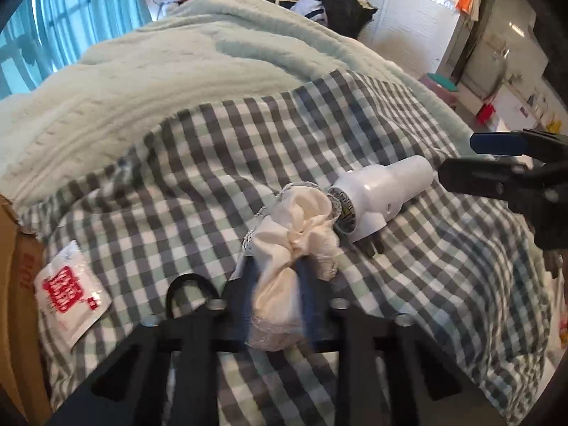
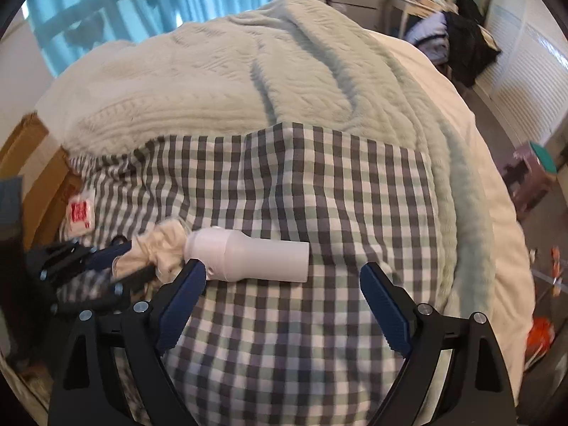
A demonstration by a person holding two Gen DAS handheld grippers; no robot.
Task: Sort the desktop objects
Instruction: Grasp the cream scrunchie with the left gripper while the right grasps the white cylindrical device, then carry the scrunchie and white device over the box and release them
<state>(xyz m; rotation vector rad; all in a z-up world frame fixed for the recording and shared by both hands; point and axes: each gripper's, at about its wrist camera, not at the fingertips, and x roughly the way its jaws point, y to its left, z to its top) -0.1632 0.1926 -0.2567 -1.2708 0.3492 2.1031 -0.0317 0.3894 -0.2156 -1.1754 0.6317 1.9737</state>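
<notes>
- Setting: a bed covered by a checked cloth over a pale green blanket; the things to be sorted lie on the cloth.
- Left gripper: jaws closed on a cream cloth pouch, whose lower part is pinched between the blue pads while its gathered top bulges beyond the tips. The pouch rests on the checked cloth, touching the capped end of the white bottle.
- Right gripper: jaws wide apart and empty, pointing steeply down at the cloth.
- Key relation: in the right wrist view the white bottle lies on its side, its long axis running left to right, that is, across the line along which the jaws point. It sits just beyond and above the left fingertip, offset towards that side; the right fingertip stands well apart from it.
- Judgement: the right hand is the nearer free hand; it would probably need to shift left and forward to straddle the bottle's body.
- Also present: a red-and-white sachet near a cardboard box, at the cloth's left edge.
</notes>
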